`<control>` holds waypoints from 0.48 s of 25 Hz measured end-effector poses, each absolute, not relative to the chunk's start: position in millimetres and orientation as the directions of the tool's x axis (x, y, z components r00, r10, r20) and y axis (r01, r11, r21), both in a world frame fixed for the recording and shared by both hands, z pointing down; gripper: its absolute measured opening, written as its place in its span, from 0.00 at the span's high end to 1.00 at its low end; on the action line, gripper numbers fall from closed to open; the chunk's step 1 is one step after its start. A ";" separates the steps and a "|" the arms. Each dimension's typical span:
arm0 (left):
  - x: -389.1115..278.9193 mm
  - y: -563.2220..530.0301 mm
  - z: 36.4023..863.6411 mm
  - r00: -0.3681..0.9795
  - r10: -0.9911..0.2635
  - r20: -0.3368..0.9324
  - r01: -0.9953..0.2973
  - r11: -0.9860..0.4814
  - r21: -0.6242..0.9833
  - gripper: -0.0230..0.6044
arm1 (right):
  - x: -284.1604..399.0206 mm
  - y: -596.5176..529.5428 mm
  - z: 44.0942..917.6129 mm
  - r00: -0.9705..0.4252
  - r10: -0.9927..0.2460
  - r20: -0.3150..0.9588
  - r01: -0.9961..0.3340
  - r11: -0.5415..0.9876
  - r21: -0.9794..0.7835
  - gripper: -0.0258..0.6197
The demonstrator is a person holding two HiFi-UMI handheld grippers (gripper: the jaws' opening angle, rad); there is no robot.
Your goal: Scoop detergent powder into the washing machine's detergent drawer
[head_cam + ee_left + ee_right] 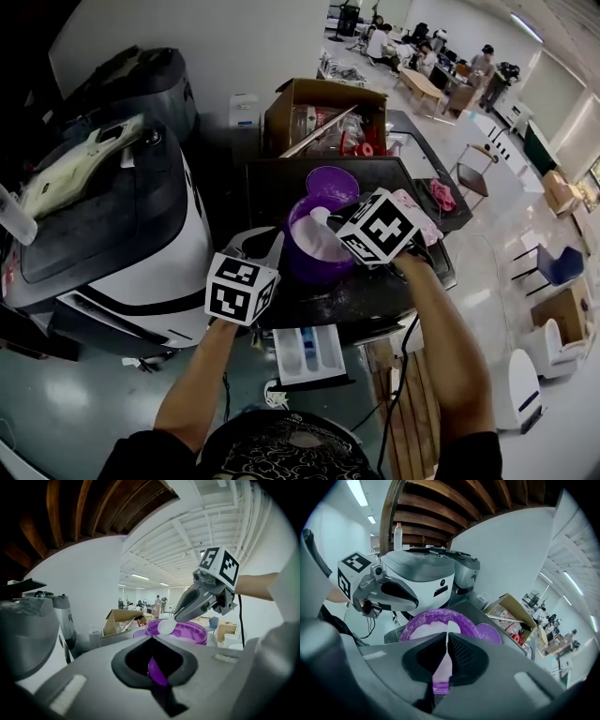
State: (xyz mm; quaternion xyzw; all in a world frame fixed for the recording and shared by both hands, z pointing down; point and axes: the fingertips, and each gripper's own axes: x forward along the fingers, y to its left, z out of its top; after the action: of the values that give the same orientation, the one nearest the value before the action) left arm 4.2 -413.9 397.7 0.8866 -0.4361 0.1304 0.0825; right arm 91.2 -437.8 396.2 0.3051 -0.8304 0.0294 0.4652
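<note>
A purple tub (314, 253) of white detergent powder (309, 246) stands on the dark top of the washing machine (375, 291). My left gripper (270, 251) is shut on the tub's left rim, and purple wall shows between its jaws (157, 663). My right gripper (326, 222) is shut on the handle of a white scoop (165, 626), whose bowl hangs over the powder in the tub (192, 632). In the right gripper view the scoop (451, 627) points down into the tub (412, 625) from my right gripper (446, 644). The detergent drawer (309, 356) is pulled open below.
The tub's purple lid (333, 185) lies behind it. A pink cloth (417, 220) lies to the right. An open cardboard box (323, 117) with bottles stands at the back. A second machine (122, 234) is on the left. People sit at tables far behind.
</note>
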 end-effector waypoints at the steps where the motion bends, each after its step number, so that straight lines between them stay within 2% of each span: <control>1: 3.8 -415.2 398.7 0.587 -0.750 0.305 -0.793 -0.608 0.032 0.96 | 90.9 -440.0 398.8 -0.368 -0.475 0.799 -0.530 0.814 0.239 0.90; 12: 9.2 -422.0 401.8 0.601 -0.737 0.308 -0.780 -0.625 0.028 0.96 | 94.9 -459.0 424.9 -0.230 -0.447 0.865 -0.502 0.816 0.288 0.90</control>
State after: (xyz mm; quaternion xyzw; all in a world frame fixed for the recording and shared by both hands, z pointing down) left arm 9.2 -422.0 401.8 0.8912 -0.4257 0.1344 0.0802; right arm 94.9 -459.0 424.9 0.3025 -0.7837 0.0255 0.5418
